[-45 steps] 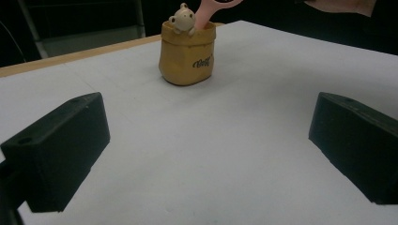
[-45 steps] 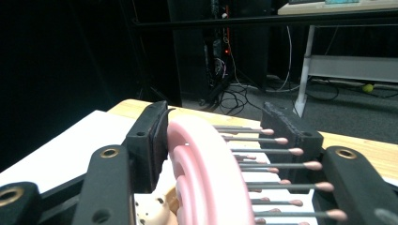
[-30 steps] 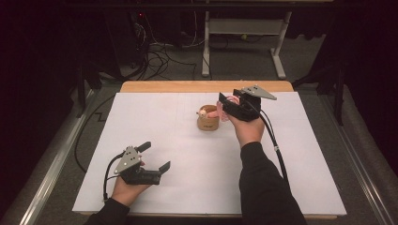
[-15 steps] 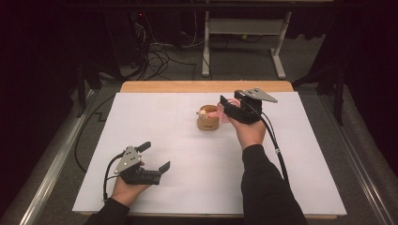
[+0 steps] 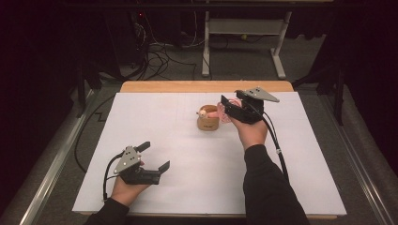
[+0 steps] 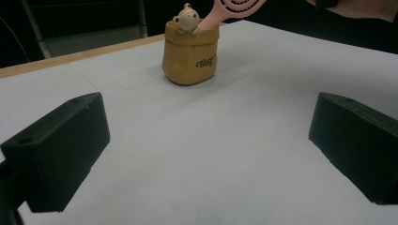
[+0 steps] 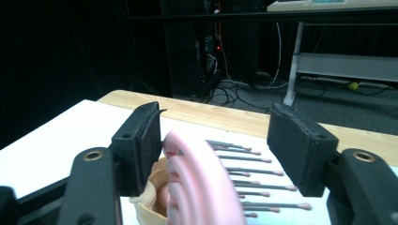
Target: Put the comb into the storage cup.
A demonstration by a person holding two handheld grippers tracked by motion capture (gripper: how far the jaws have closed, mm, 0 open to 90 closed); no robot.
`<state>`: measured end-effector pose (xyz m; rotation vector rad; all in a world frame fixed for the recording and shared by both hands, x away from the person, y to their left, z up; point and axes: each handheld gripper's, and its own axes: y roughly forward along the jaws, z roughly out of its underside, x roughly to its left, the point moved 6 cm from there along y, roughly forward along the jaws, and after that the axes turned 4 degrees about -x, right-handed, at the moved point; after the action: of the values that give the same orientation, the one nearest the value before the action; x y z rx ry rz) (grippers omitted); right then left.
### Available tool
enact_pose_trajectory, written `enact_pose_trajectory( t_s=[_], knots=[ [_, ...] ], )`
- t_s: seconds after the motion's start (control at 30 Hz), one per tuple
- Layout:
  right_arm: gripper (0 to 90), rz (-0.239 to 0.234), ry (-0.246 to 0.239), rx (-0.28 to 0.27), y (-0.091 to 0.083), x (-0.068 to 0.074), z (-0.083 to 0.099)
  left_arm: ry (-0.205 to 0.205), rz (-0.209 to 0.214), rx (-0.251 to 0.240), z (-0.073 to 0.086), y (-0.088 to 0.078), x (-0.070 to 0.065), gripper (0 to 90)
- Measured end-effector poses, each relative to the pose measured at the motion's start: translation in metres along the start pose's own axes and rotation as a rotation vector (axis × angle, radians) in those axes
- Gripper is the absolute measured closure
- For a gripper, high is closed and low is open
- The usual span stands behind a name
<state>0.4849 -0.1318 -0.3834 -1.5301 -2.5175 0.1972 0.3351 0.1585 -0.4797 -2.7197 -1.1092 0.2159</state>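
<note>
Since the earlier frame both hands have kept their places. The right gripper (image 7: pixel 213 150) has just spread its jaws; the pink brush (image 7: pixel 199 183), leaning in the tan pot (image 5: pixel 208 123) mid-table, seems barely touched. The left gripper (image 5: pixel 155 157), near left, stands spread.

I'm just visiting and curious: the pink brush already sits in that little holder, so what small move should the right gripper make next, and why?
Probably draw the right gripper straight back off the pink brush. Its jaws have just been opening; one pad lies against the brush, the other stands clear of the bristles. The handle already rests in the tan holder, so nothing needs gripping. The left gripper waits open.
</note>
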Motion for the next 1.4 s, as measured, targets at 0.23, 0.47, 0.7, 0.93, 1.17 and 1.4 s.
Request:
enact_pose_trajectory(
  t_s=[0.23, 0.47, 0.7, 0.93, 1.17, 1.4],
  knots=[
    [22.6, -0.007, -0.002, 0.007, -0.006, 0.0, -0.002, 0.0, 0.003, 0.004, 0.001, 0.001, 0.0, 0.0],
    [7.1, -0.022, -0.01, 0.007, -0.014, 0.003, -0.003, -0.005, -0.001, 0.004, 0.0, 0.0, 0.002, 0.0],
    [0.2, -0.046, -0.029, 0.016, -0.027, 0.006, -0.002, -0.001, -0.005, 0.005, 0.0, 0.0, 0.001, 0.0],
    [0.2, -0.052, -0.047, 0.008, -0.043, 0.006, 0.003, -0.004, -0.009, 0.015, 0.001, 0.0, 0.003, 0.0],
    [0.3, -0.072, -0.062, 0.02, -0.055, 0.007, 0.025, -0.018, -0.015, 0.017, 0.001, 0.0, 0.006, 0.0],
    [0.3, -0.082, -0.066, 0.074, -0.061, 0.004, 0.065, -0.02, -0.012, 0.029, 0.002, 0.001, 0.006, 0.0]
  ],
)
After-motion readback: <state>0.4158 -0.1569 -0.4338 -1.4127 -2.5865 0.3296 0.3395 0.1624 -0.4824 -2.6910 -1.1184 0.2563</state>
